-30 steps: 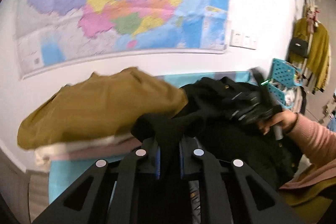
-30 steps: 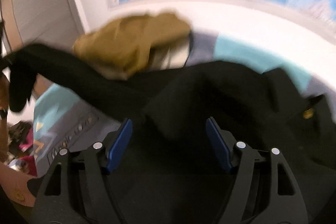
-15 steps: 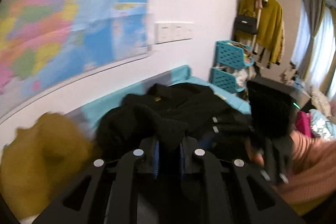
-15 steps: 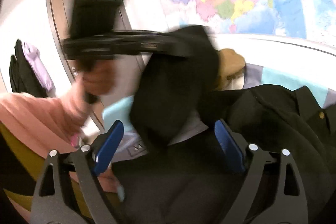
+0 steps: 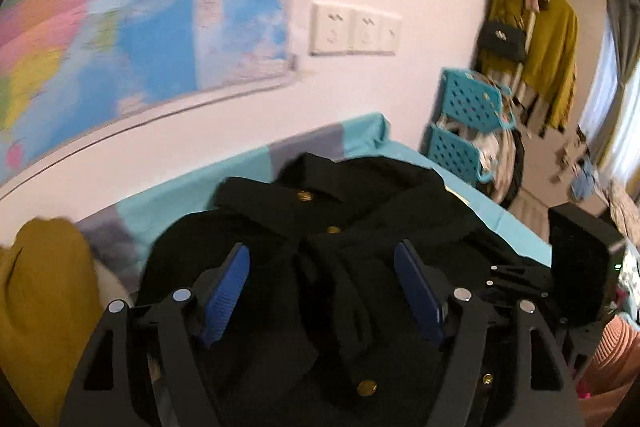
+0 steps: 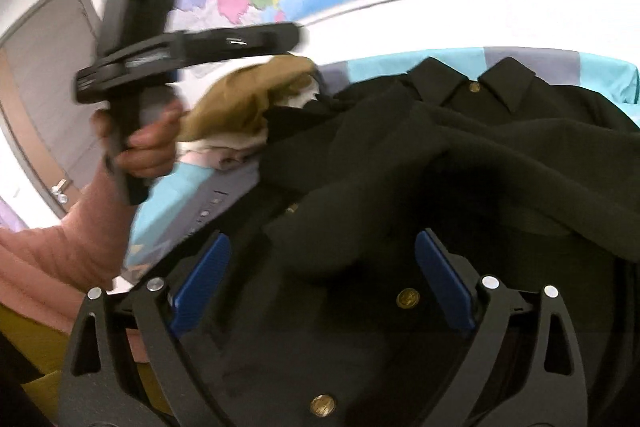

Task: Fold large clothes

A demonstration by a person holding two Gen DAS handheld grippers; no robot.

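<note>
Right now both grippers are empty, which puts this between two folds, not in the middle of one. The black coat lies heaped on the teal-covered worktop, collar toward the wall, brass buttons running down its front, and a loose flap of cloth bunched across the middle.

The left gripper hangs over the coat with its blue pads spread wide and nothing between them. From the other side I can see it lifted clear of the cloth, gripped in the person's left hand at about 9 o'clock of the right wrist view. The right gripper is likewise splayed open, low over the buttoned front, holding no fabric.

At 10 o'clock of the coat sits a mustard garment on top of some pale folded clothes, touching the coat's shoulder. Those look to me like finished pieces set aside.

My guess is the coat is only partly folded: the collar end looks tidy, but the body is still rumpled and wide. The next move, as I judge it, calls for each gripper to come down on an edge, probably the hem or the bunched flap nearest the person, pinch a single layer cleanly, and carry it toward the collar. Thick cloth like this will likely slip, so a deep bite seems wise.
</note>
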